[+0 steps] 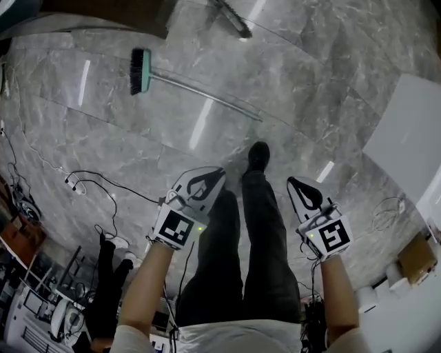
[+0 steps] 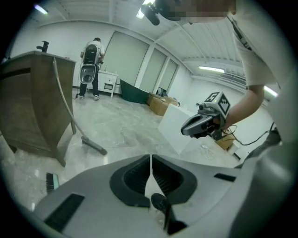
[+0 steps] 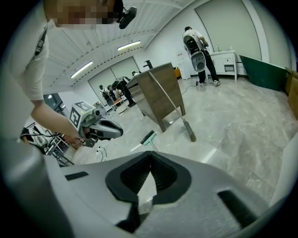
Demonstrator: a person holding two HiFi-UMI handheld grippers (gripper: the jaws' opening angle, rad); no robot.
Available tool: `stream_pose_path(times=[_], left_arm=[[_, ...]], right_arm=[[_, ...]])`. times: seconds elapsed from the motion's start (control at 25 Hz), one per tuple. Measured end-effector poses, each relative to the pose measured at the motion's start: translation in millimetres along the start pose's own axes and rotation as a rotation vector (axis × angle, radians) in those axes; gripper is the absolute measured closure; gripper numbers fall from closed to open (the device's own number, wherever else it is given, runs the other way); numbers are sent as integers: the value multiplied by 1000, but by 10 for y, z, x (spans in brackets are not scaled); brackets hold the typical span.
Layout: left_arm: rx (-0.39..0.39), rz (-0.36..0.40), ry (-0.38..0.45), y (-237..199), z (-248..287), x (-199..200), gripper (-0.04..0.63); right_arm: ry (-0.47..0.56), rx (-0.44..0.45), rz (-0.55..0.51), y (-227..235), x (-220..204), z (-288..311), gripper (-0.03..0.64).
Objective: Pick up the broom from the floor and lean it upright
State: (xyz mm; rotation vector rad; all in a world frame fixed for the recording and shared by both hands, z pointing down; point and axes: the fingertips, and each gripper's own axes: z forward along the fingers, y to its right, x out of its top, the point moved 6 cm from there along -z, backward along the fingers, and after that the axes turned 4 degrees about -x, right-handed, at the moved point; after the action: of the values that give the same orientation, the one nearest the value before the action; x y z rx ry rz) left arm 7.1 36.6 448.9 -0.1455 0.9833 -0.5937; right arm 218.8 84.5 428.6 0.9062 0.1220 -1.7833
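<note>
Broom (image 1: 141, 71) is lying flat on the grey marble floor (image 1: 331, 83), well ahead of the person's shoe (image 1: 258, 155). The teal-and-black brush head is at the left and the metal handle runs off to the right. Nothing's touching it. Left gripper (image 1: 205, 180) and right gripper (image 1: 304, 189) both hang in front of the person's legs, well apart from the broom, jaws pressed together on nothing. A second long-handled tool (image 1: 233, 19) leans on a wooden cabinet (image 3: 160, 90) further back.
</note>
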Motion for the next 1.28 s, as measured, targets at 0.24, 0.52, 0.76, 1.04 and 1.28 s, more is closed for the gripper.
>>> stream_pose_path(times=[0.24, 0.52, 0.76, 1.04, 1.28], left_arm=[[2, 47, -58, -357, 609, -715, 581], [-9, 132, -133, -830, 1162, -1468, 580], [-42, 244, -191, -1247, 1669, -1916, 580], [-123, 387, -266, -1689, 2291, -2483, 578], [-217, 497, -345, -2033, 2736, -2964, 515]], right_arm=[[3, -15, 12, 469, -553, 591, 617], [38, -21, 7, 980, -987, 1234, 617], [55, -5, -39, 1330, -1314, 1677, 617], [37, 52, -102, 1666, -1749, 2217, 617], [32, 106, -104, 1845, -2069, 2685, 617]])
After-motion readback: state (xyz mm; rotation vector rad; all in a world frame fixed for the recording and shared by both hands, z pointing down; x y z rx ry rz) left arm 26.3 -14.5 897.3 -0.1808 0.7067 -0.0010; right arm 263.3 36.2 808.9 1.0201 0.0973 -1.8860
